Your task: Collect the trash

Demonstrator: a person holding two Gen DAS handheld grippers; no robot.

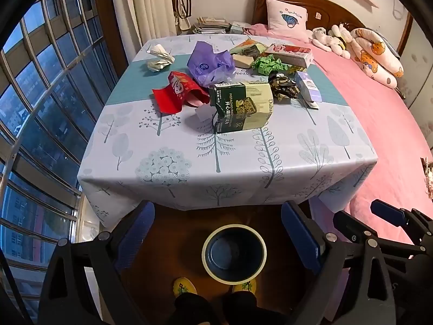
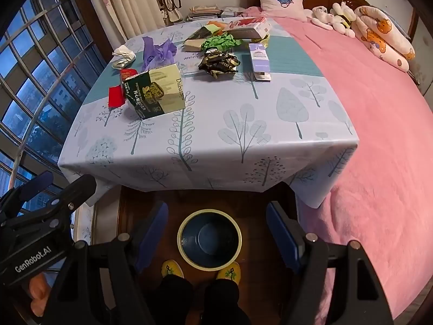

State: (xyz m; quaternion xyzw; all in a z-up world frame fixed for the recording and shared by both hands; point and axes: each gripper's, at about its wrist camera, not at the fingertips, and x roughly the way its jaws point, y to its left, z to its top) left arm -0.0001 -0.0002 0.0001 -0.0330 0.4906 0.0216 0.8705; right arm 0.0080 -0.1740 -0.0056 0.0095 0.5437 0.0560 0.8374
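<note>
Since nothing is picked yet, both tools hang over the bin, pitched steeply down: left tool (image 1: pixel 217 239) jaws spread wide, empty; right tool (image 2: pixel 216 239) wide too, a bit less, empty. Staging pose, I'd say, with the drop target framed between the pads so every carry ends there.

Tabletop (image 1: pixel 311 168) at 12 o'clock from the bin, draped in tree-print cloth, all trash bunched on its far half.

Bin (image 1: pixel 234 252): dark blue, cream rim, on the floor at the tabletop's near edge, looks empty, though the bottom is dim.

Trash, big to small:
- green-and-cream snack box (image 1: pixel 243 105), tipped on its side, nearest item
- purple plastic bag (image 1: pixel 211 66), crumpled, 11 o'clock of the box
- red wrapper (image 1: pixel 177 92), torn open, 9 o'clock of the box
- lilac carton (image 1: pixel 308 86), lying flat, 3 o'clock
- black-gold foil wad (image 1: pixel 284 85)
- green paper ball (image 1: pixel 268 64)
- white tissue wad (image 1: pixel 159 59), far left
</note>
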